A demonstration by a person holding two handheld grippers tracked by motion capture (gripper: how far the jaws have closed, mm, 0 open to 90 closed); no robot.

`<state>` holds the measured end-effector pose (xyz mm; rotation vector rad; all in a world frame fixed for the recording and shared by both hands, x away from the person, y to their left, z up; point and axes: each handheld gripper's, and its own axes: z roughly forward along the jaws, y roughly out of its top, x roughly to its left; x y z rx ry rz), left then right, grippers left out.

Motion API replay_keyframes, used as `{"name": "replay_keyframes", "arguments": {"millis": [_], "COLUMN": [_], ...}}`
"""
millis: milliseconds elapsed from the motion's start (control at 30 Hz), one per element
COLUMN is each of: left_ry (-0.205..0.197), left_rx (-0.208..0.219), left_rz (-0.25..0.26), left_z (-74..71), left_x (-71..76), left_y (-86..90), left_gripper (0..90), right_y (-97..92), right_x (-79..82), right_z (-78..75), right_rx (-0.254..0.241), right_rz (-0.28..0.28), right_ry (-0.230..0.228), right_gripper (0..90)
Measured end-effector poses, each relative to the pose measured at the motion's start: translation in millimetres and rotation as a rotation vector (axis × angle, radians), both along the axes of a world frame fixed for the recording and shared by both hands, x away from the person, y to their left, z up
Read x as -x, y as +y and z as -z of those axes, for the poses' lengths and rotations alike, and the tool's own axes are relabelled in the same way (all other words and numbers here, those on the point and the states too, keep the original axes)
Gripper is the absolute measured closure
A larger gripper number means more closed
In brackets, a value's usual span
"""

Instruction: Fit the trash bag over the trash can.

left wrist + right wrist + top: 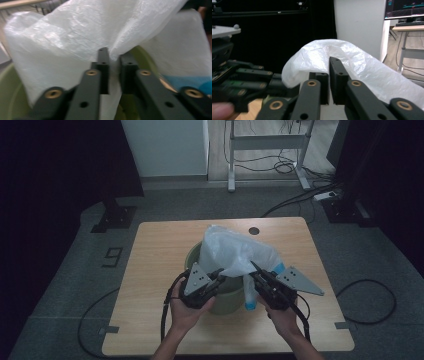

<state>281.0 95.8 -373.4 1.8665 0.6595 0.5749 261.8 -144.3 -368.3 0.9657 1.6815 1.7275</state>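
Dim light, blurred gripper views.

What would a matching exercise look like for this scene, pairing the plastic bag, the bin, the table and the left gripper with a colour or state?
Things:
1. plastic bag
2. bin
3. table
4. left gripper

Descriptions:
A. light wood, with a round hole near the far edge
B. pale green, standing on the table
C. white and translucent, bulging up out of the bin
D. black jaws pinching a fold of the bag

Pairs: 1-C, 2-B, 3-A, 4-D
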Motion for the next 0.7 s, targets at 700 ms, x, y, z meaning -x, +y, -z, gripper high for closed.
{"name": "replay_keyframes", "arguments": {"millis": [700], "left_ry": [0.037], "left_rx": [0.255], "left_rz": [-0.136], "left_z": [-6.3], "left_x": [-10.8], "left_y": [65.6], "left_gripper": [90.0], "right_y": [-10.1], "right_x": [29.1], "right_z": [51.9], "right_rx": [0.078], "right_rz": [0.126], "right_ry": [0.033], "right_gripper": [48.5]}}
